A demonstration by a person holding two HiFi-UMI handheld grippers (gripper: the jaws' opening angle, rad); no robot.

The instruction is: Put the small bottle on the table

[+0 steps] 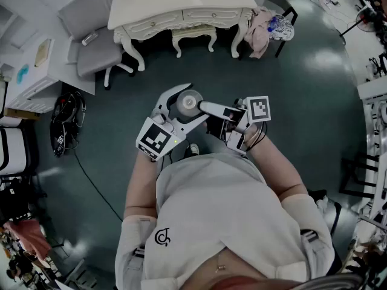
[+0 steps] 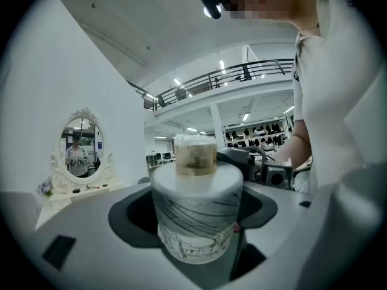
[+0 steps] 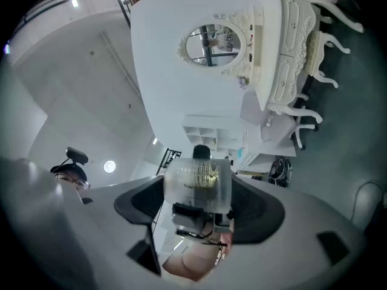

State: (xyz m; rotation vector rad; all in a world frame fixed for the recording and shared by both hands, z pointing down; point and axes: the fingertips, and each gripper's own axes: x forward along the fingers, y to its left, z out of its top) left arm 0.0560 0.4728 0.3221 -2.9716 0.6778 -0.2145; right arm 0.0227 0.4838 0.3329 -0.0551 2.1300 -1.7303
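Observation:
The small bottle (image 1: 187,103) is a round frosted white jar with dark line markings and a tan cap (image 2: 195,156). I hold it chest-high over the floor. My left gripper (image 1: 193,101) is shut on the small bottle (image 2: 196,216), its curved pads against the bottle's sides. My right gripper (image 1: 202,107) reaches in from the right. Its jaws stand wide apart on either side of the bottle (image 3: 198,183), and I see no pad pressing on it. The white dressing table (image 1: 181,5) stands well ahead of me, its top bare near the front edge.
A small stool (image 1: 193,38) is tucked under the table. A grey armchair (image 1: 91,35) stands at its left and a chair draped with clothes (image 1: 269,29) at its right. White shelves (image 1: 24,71) and a black bag (image 1: 63,122) lie at my left.

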